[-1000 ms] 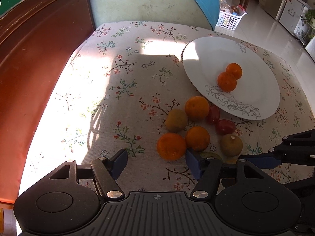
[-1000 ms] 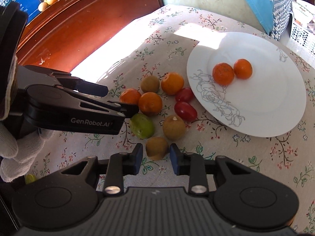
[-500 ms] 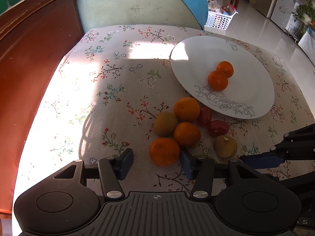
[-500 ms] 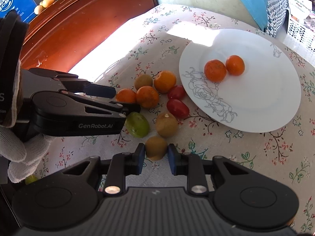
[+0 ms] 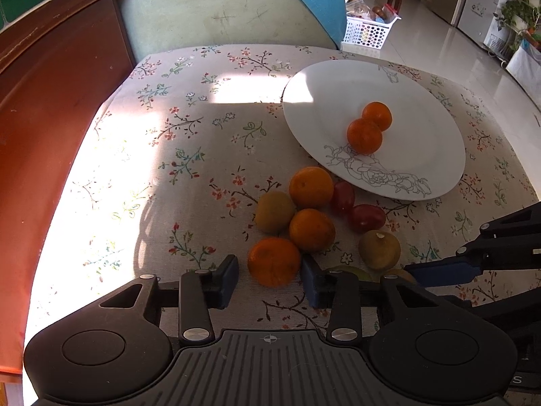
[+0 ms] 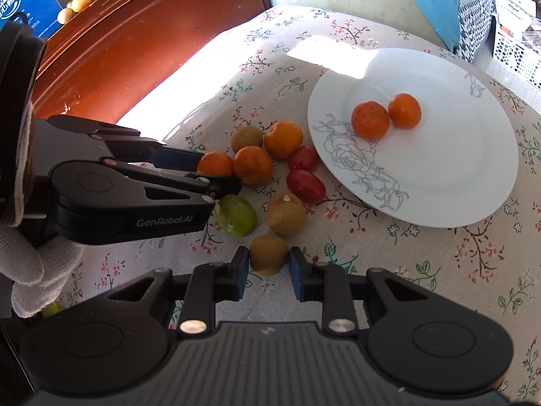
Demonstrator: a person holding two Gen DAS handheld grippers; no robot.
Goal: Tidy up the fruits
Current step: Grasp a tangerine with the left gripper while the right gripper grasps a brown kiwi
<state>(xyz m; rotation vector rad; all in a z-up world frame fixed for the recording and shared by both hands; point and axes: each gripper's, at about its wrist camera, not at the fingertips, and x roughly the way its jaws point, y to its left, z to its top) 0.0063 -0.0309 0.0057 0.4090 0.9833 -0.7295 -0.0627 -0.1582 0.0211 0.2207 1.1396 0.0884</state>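
**Bracketing two fruits beside the plate, both grips about to seat**

Landmark: white plate [image 6: 439,182] with a line-drawn rose, on the floral tablecloth [image 5: 189,155]. Two mandarins [image 6: 370,124] already rest together on the plate, near its middle.

Loose heap lies on the cloth just off the plate's rose-side rim: three more mandarins, two red cherry tomatoes [image 6: 306,186], brown round fruits, one green fruit [image 6: 236,215].

Right gripper [image 6: 268,270]: jaws drawn in on either side of the brown fruit [image 6: 268,253] farthest from the plate. Pads look to be at its skin; whether they press or merely touch, cannot tell.

Left gripper [image 5: 268,279]: jaws spread, straddling the heap's outermost mandarin [image 5: 274,261]. Right pad is close beside it, left pad stands off with a visible gap.

Handling, as judged:
- Mandarin: light, loose soft peel, gives under squeeze. Take across its widest girth, gently.
- Brown fruit: small, firmer looking, dry matte skin. Should hold well if taken at the middle; likely to roll out if pinched low.
- Tomatoes: smooth, thin-skinned, easiest to bruise or squirt free.

Orientation: mandarin and brown fruit near round, no clear long axis; stem ends not visible. Tomatoes are oval, with their long axes flat on the cloth, roughly following the plate's rim.
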